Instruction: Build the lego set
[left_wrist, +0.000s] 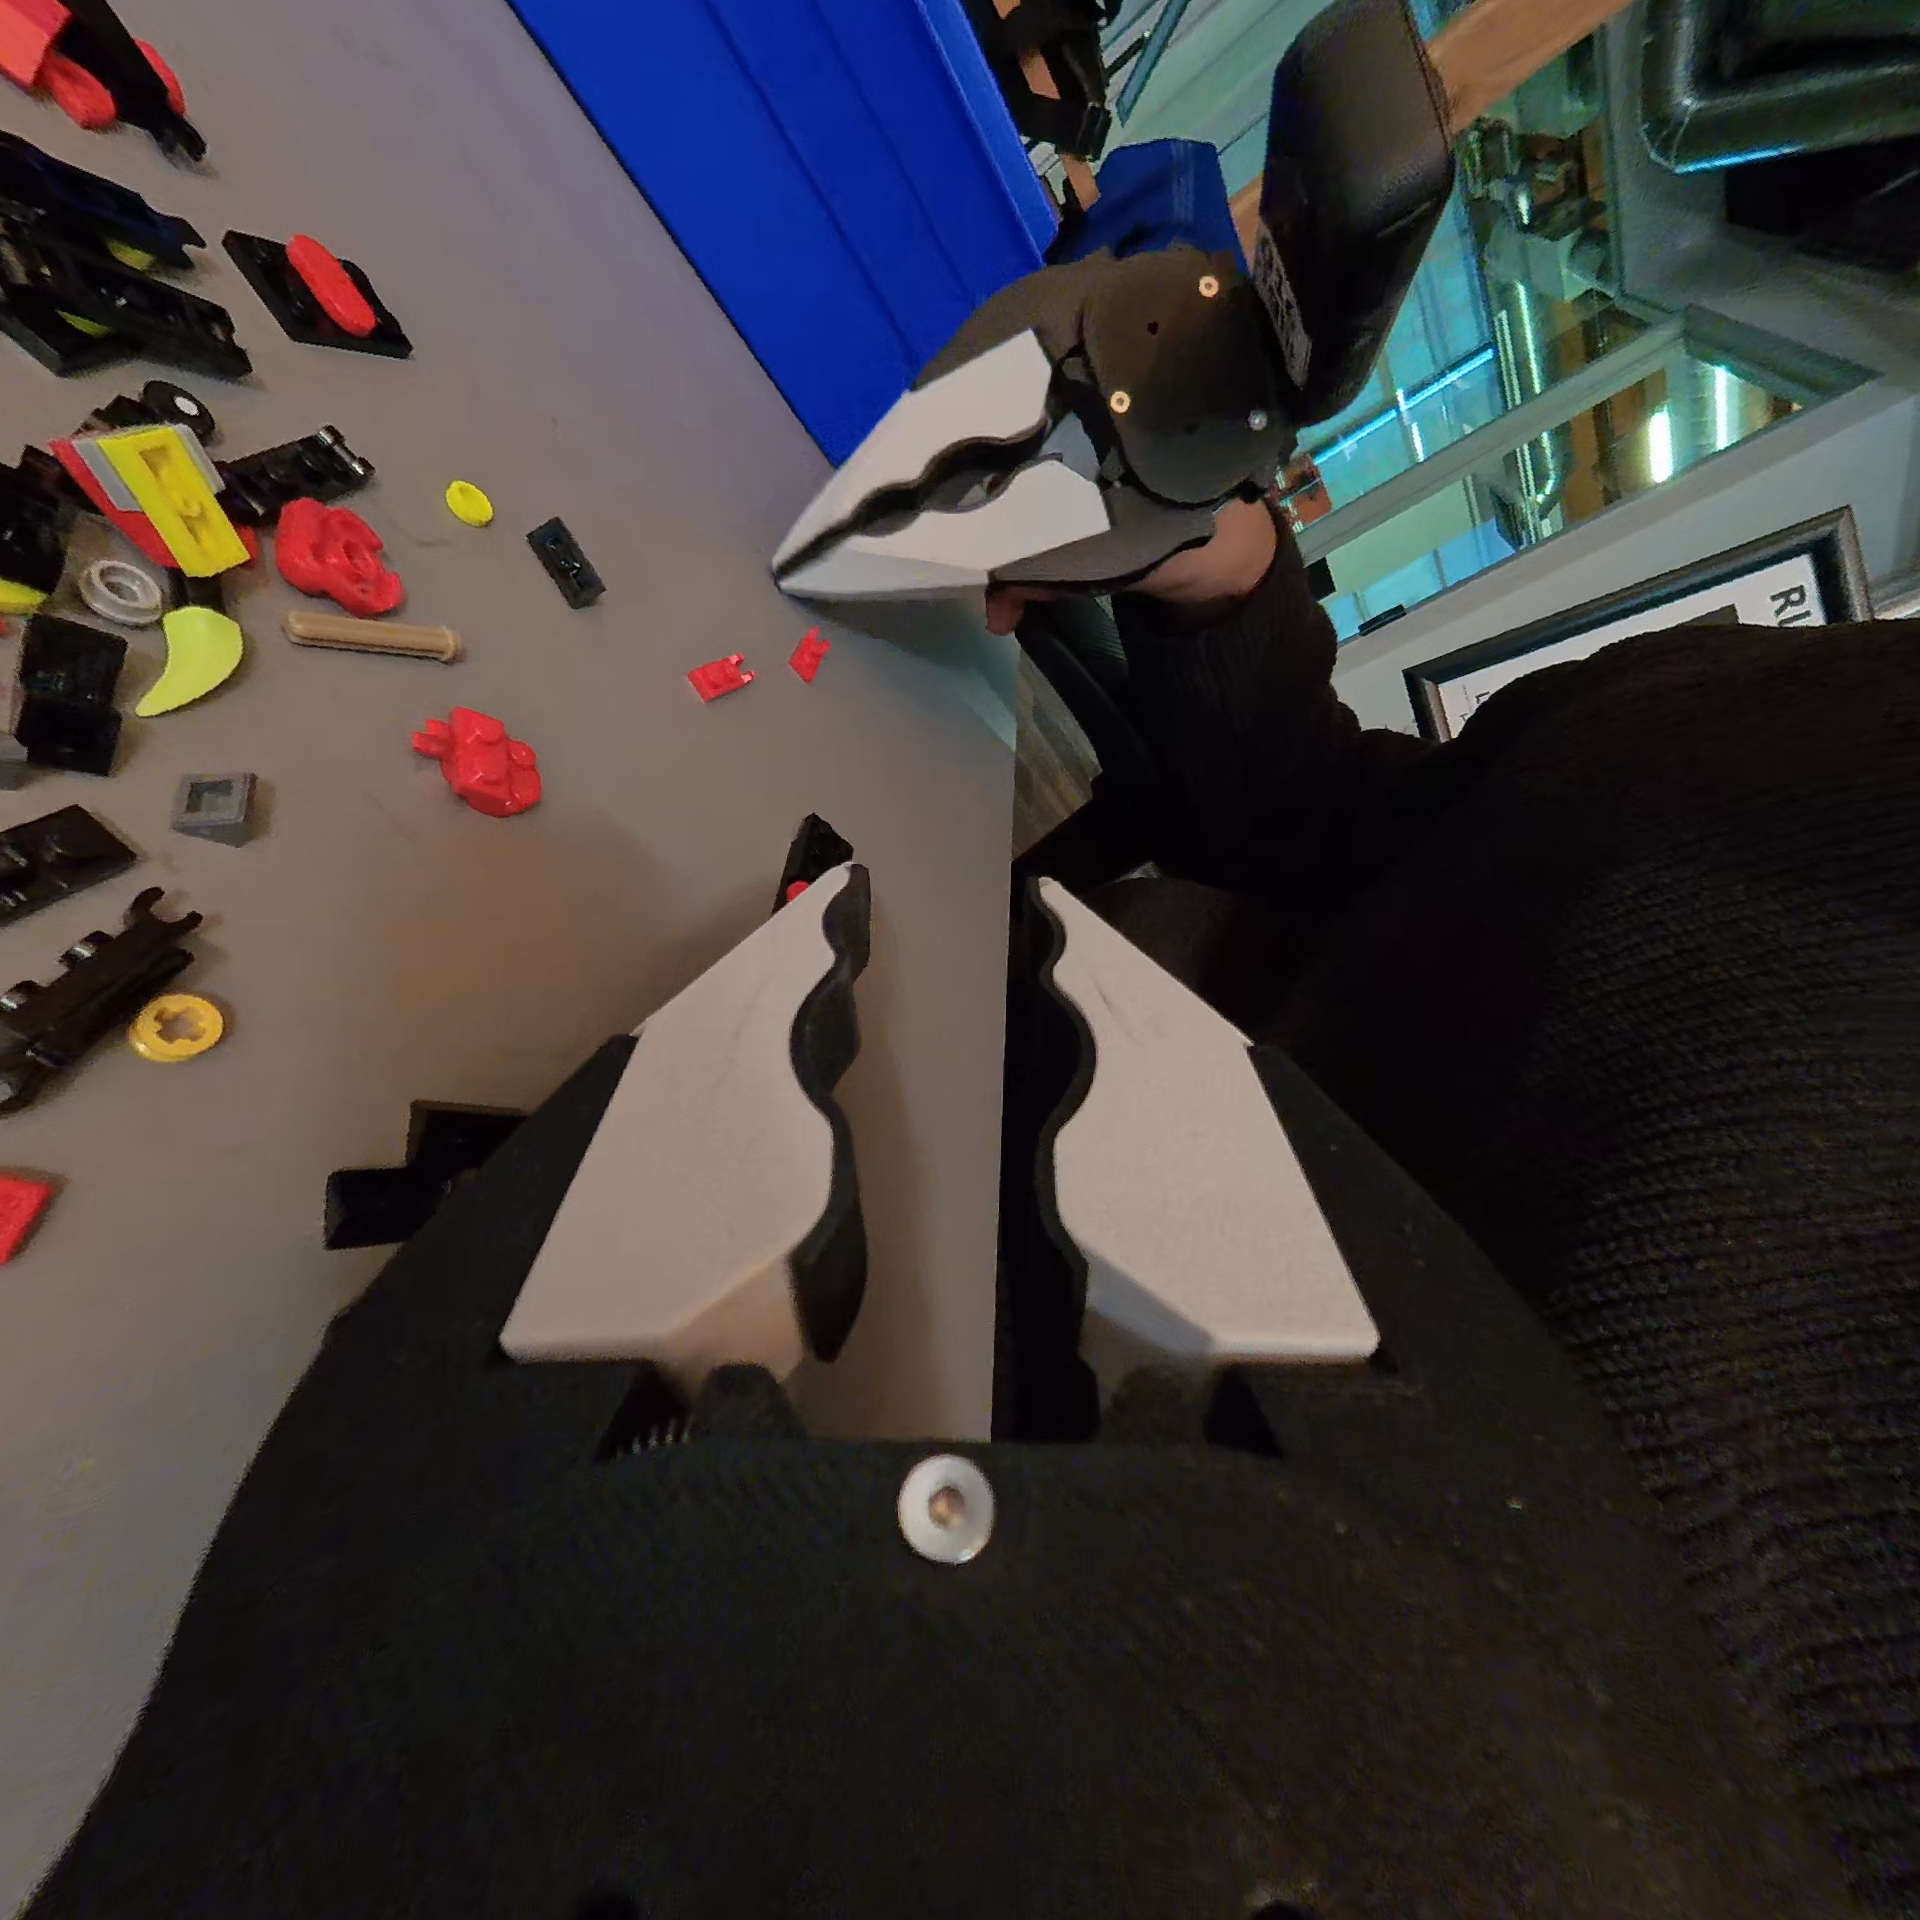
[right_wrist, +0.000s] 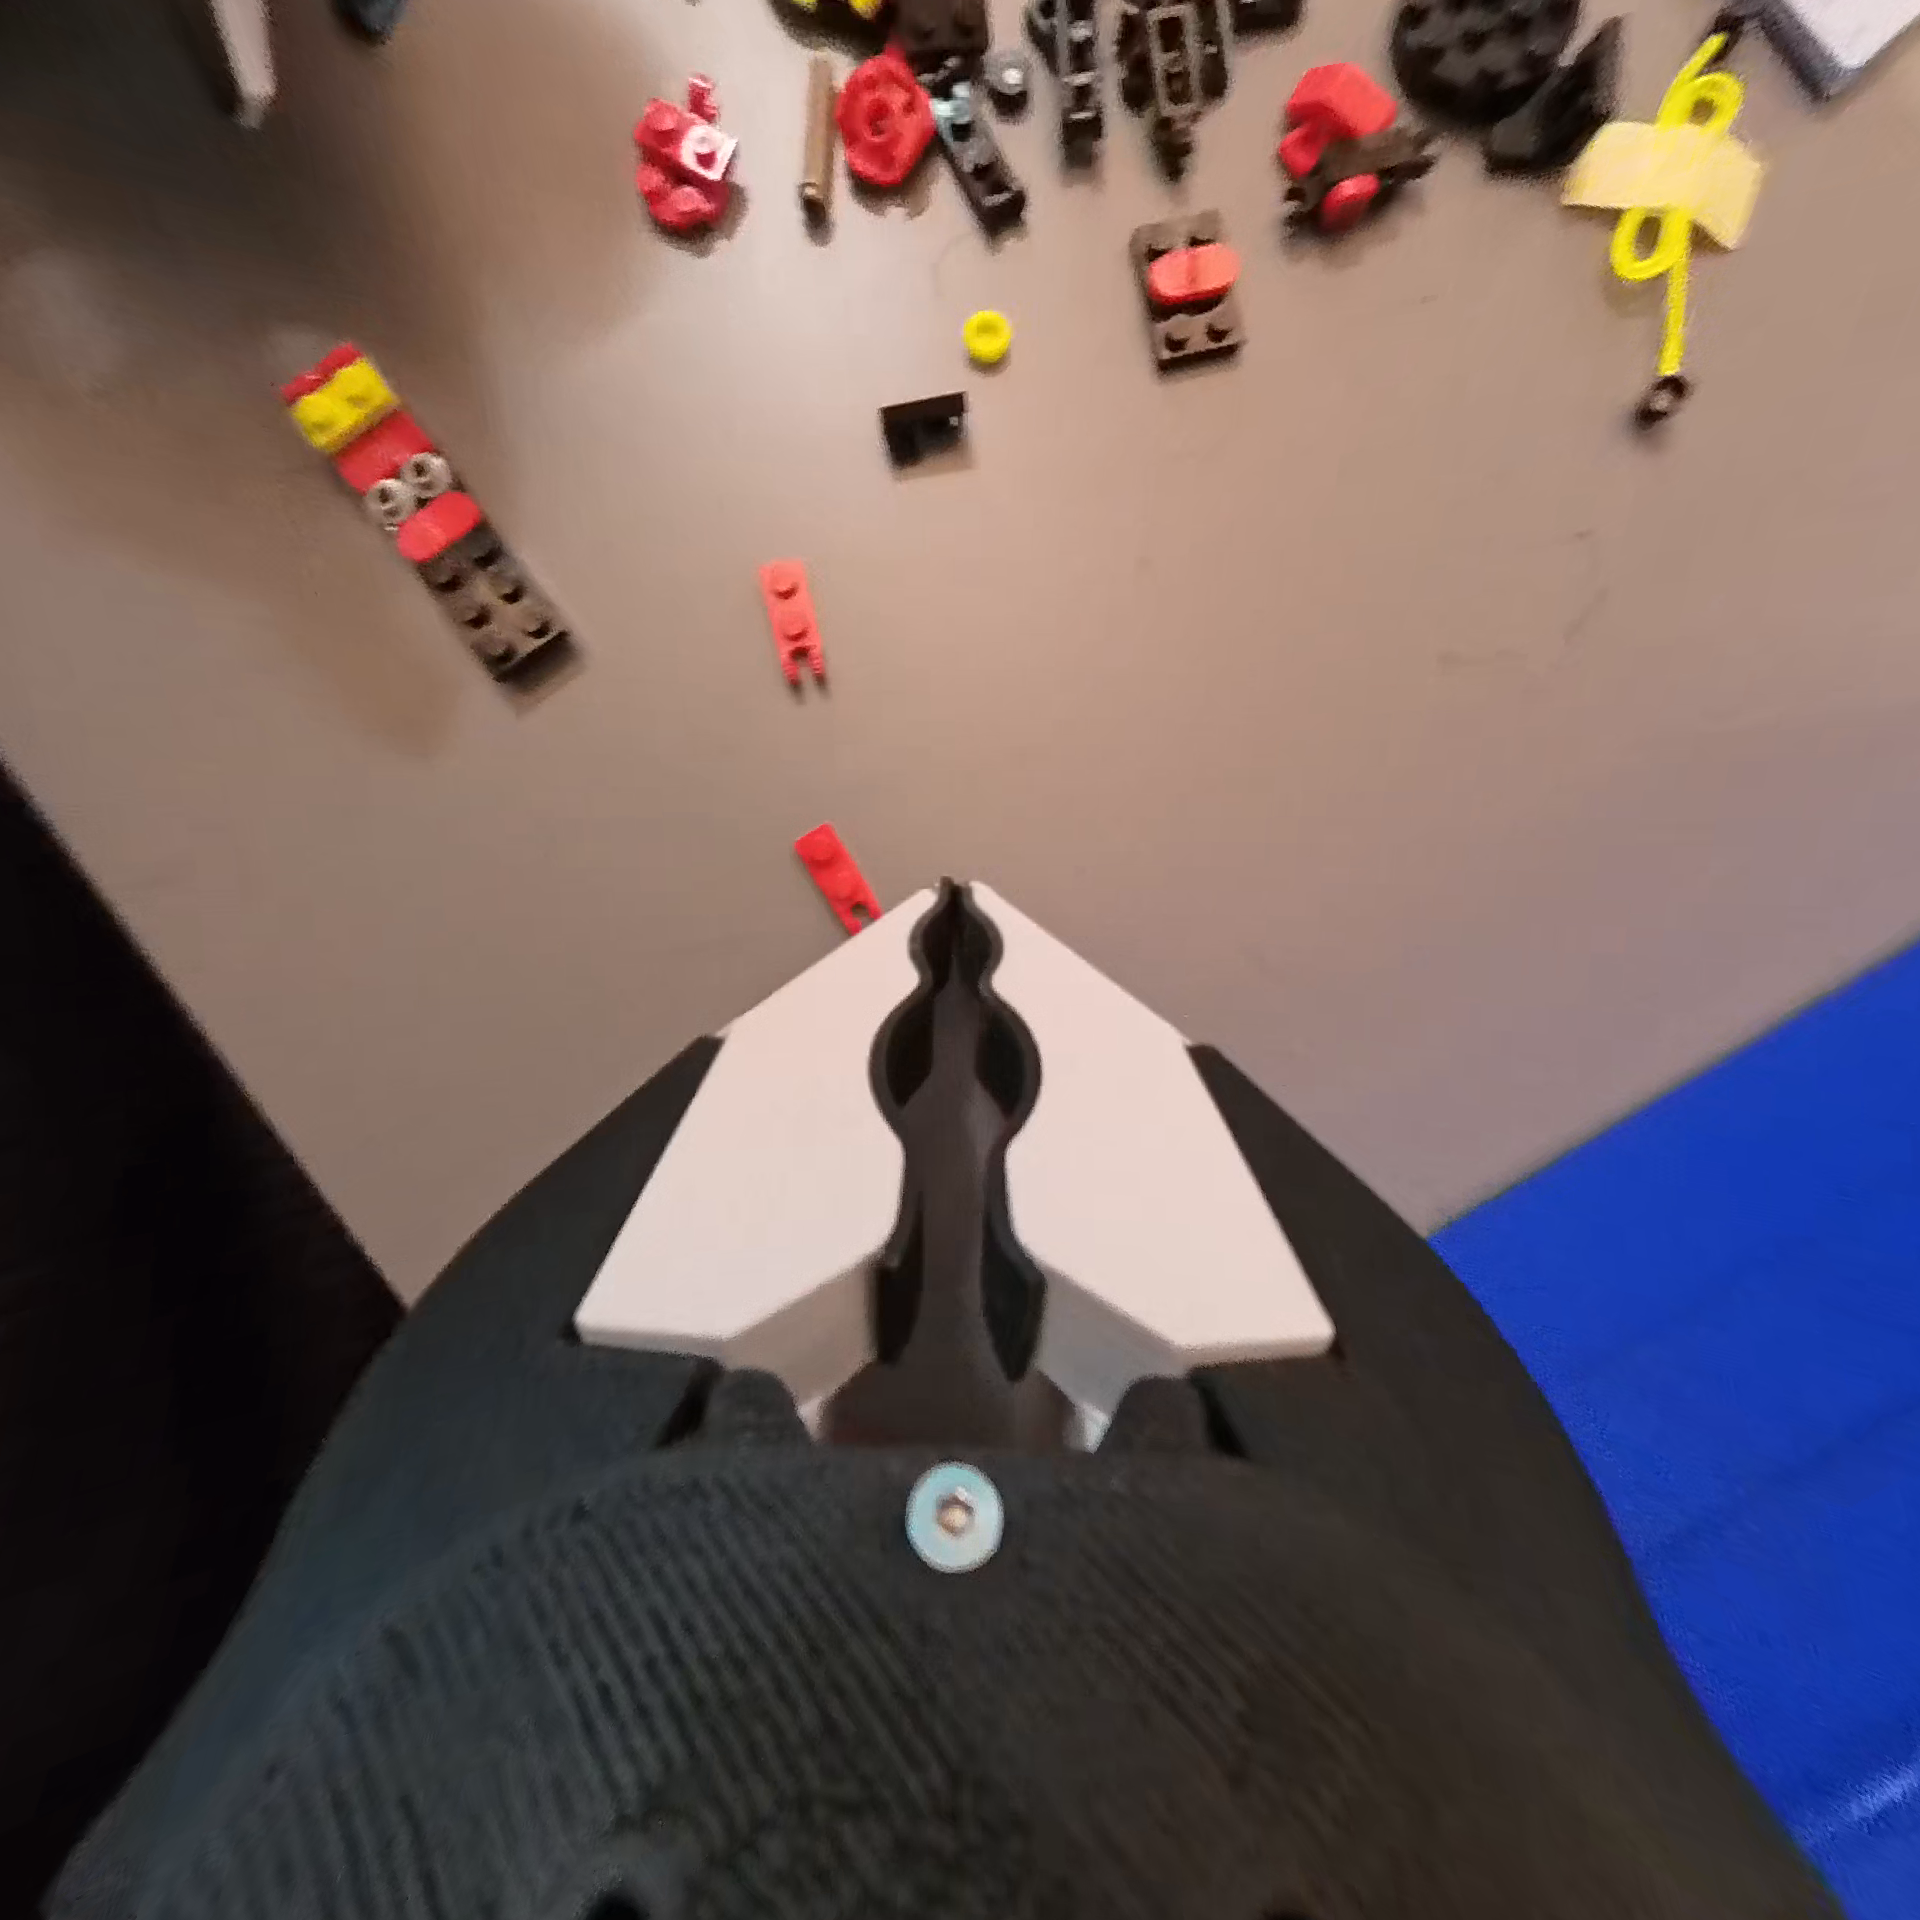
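My left gripper (left_wrist: 948, 883) is open with nothing between its fingers, and it hangs over the grey table's near edge (left_wrist: 1010, 790). A small black piece with a red bit (left_wrist: 816, 850) lies just behind its left fingertip (left_wrist: 831, 914). My right gripper (right_wrist: 951, 888) is shut with its pads together and nothing between them. It also shows in the left wrist view (left_wrist: 790, 574), low over the table. A red clip plate (right_wrist: 836, 878) lies just left of its tip. A second red clip plate (right_wrist: 792, 623) lies farther out. A black, red and yellow assembly (right_wrist: 426, 509) lies at the left.
Loose black, red and yellow pieces (left_wrist: 332, 540) are scattered across the table, with more along the far side (right_wrist: 883, 114). A yellow cord (right_wrist: 1673, 187) lies at the far right. A blue bin (right_wrist: 1714, 1455) stands to the right. A person's dark sleeve (left_wrist: 1558, 935) is beyond the table edge. My right fingertips sit around 15 cm from my left ones.
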